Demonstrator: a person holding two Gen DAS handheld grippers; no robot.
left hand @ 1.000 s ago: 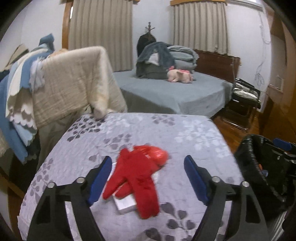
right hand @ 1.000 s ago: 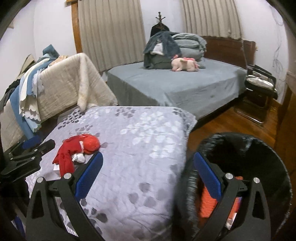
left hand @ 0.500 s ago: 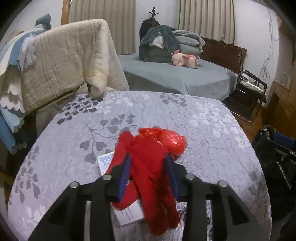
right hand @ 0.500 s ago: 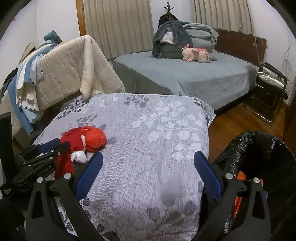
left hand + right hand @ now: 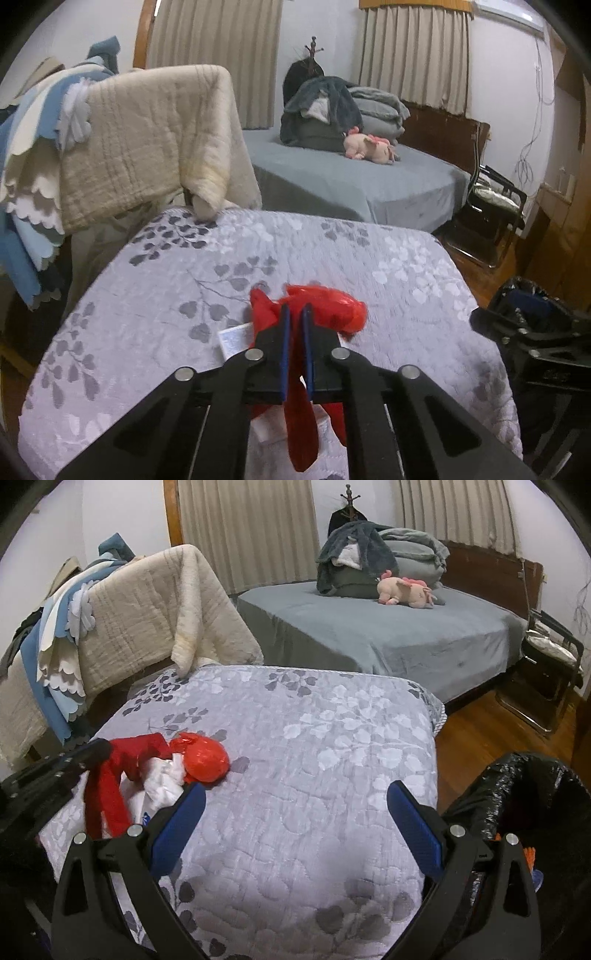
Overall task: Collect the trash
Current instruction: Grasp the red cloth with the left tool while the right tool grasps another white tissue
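Note:
A red plastic bag [image 5: 332, 314] lies crumpled on the grey leaf-patterned quilt [image 5: 258, 258], with white paper [image 5: 234, 341] under it. My left gripper [image 5: 295, 314] is shut on the red bag, its blue pads pinching a strip that hangs down between them. In the right wrist view the same red bag [image 5: 199, 757] and white paper [image 5: 162, 782] sit at the left, with the left gripper [image 5: 99, 749] clamped on the bag's tail. My right gripper [image 5: 295, 797] stands open over the bare quilt [image 5: 314, 738], holding nothing. A black-lined trash bin [image 5: 517, 794] stands at the right.
A chair draped with beige and blue blankets [image 5: 129, 140] stands left of the quilt. Behind is a grey bed [image 5: 388, 627] with folded clothes and a pink plush toy [image 5: 406, 589]. A folding chair [image 5: 550, 657] and wooden floor [image 5: 480, 731] lie to the right.
My left gripper went from wide open around the red bag to shut on it. The right gripper swung left from over the bin to over the quilt.

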